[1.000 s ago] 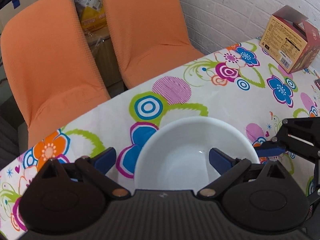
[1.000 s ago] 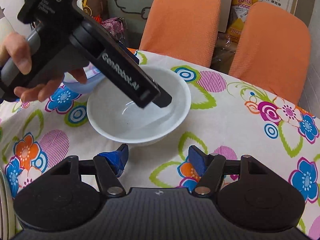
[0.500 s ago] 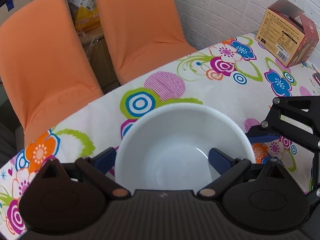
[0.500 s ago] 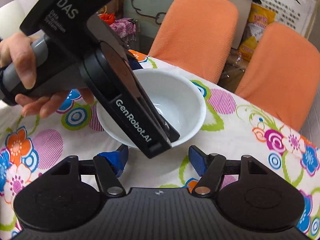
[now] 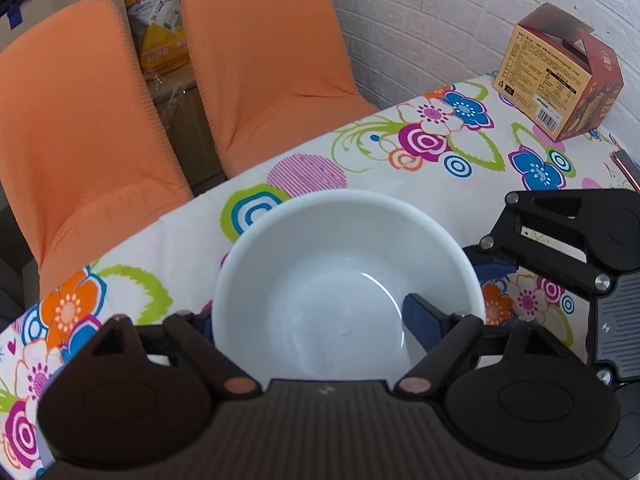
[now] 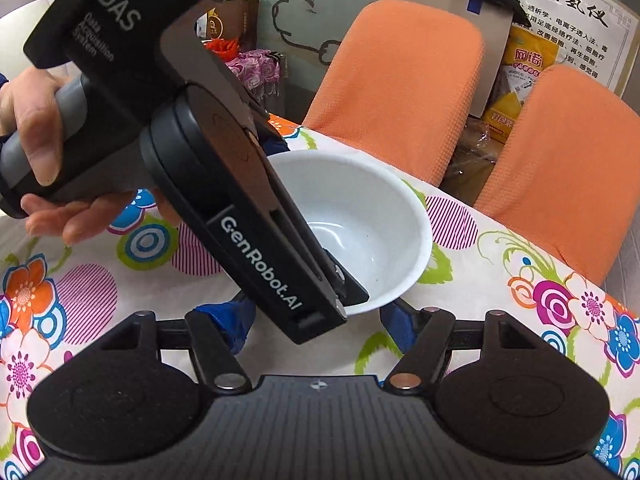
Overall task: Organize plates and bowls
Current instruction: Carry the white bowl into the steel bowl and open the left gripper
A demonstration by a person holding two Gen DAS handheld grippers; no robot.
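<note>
Flowered tablecloth (image 5: 400,200) over a dining table, two orange chairs (image 5: 80,120) drawn up on the far side, white brick wall (image 5: 420,20) behind, a printed carton (image 5: 560,76) in the corner.

Centre stage: one white bowl (image 5: 340,264), empty, upright or nearly so on the cloth. Left gripper (image 5: 310,316) reaching in from above with jaws spread wide and closed on nothing: one blue finger down inside the bowl, the other outside its left wall, mostly hidden by the rim. Right gripper (image 6: 312,320) low over the cloth just beside the bowl's near edge, jaws likewise apart, with no sign of contact. Bare hand (image 6: 36,140) wrapped round the left tool's grey handle.

Task seemingly at an early stage – a grasp on the bowl's wall being lined up, not yet made. No plates, no second bowl and no stack or rack in either view, so no telling where this bowl belongs.

Legible on the left tool's black casing: "DAS", "Data Acquisition System" and "GenRobot.AI". Chinese characters on a yellow bag (image 5: 156,20) between the chairs and on a wall poster (image 6: 560,0); barcode and fine print on the carton – too small to read.
</note>
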